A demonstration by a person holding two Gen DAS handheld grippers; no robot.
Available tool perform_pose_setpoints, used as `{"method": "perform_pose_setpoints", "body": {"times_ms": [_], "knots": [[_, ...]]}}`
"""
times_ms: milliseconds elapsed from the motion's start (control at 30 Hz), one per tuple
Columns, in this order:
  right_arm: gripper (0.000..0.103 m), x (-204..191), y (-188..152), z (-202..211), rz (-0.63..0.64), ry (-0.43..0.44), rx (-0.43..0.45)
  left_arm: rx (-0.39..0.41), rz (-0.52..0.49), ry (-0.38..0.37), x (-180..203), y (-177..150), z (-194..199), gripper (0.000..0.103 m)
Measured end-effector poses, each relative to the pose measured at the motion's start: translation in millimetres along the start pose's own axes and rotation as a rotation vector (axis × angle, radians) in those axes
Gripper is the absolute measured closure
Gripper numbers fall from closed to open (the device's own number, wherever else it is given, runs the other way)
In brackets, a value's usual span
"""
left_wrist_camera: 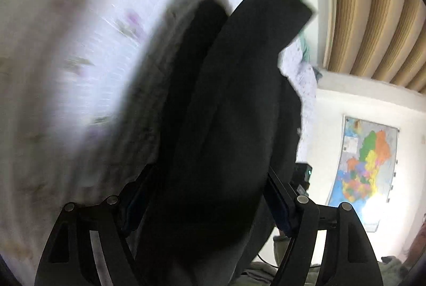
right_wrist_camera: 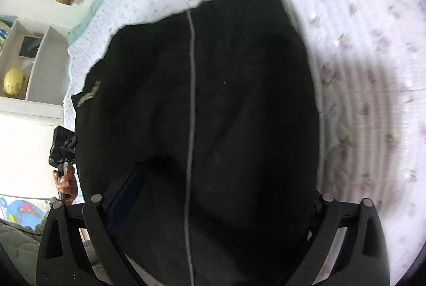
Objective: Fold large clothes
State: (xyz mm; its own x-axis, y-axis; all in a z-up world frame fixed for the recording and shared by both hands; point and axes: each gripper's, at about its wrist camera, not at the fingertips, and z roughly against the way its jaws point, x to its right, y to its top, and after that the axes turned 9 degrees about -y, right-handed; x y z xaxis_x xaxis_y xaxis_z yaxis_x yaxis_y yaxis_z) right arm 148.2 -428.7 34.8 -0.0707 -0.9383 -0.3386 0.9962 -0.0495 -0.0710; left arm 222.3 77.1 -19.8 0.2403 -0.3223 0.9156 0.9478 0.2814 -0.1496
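Black garment (left_wrist_camera: 221,110) hangs between both claws, left gripper (left_wrist_camera: 210,195) and right gripper (right_wrist_camera: 210,206) each clamped on its cloth, above the floral bedsheet (right_wrist_camera: 372,20).

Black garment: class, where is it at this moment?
The black garment fills the centre of both wrist views, hanging between each gripper's fingers, above the floral bedsheet.

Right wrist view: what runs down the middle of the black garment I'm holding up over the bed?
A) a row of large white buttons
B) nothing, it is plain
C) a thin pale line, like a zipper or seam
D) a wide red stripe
C: a thin pale line runs top to bottom down the black garment, which hangs in front of the floral bedsheet; no buttons or red stripe show.
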Motion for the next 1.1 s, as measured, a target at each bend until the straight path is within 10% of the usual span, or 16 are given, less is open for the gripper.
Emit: {"method": "perform_pose_setpoints", "body": {"times_ms": [167,300,400,833,1100], "knots": [[0.0,-16,10,-21,0.009,0.022,0.024,-0.012,-0.021,0.065,15,7,-28,0.024],[0.012,-31,-11,-6,0.021,-0.006,0.092,0.044,-0.113,0.151,44,-14,-29,0.057],[0.026,-45,-23,7,0.017,-0.016,0.14,0.085,-0.232,0.16,88,-43,-26,0.06],[0.043,-96,-66,101,0.056,0.222,0.347,0.142,-0.486,-0.072,226,-190,-11,0.06],[0.043,-106,-78,111,0.113,0.14,0.347,0.1,-0.432,-0.111,181,-221,51,0.06]]}}
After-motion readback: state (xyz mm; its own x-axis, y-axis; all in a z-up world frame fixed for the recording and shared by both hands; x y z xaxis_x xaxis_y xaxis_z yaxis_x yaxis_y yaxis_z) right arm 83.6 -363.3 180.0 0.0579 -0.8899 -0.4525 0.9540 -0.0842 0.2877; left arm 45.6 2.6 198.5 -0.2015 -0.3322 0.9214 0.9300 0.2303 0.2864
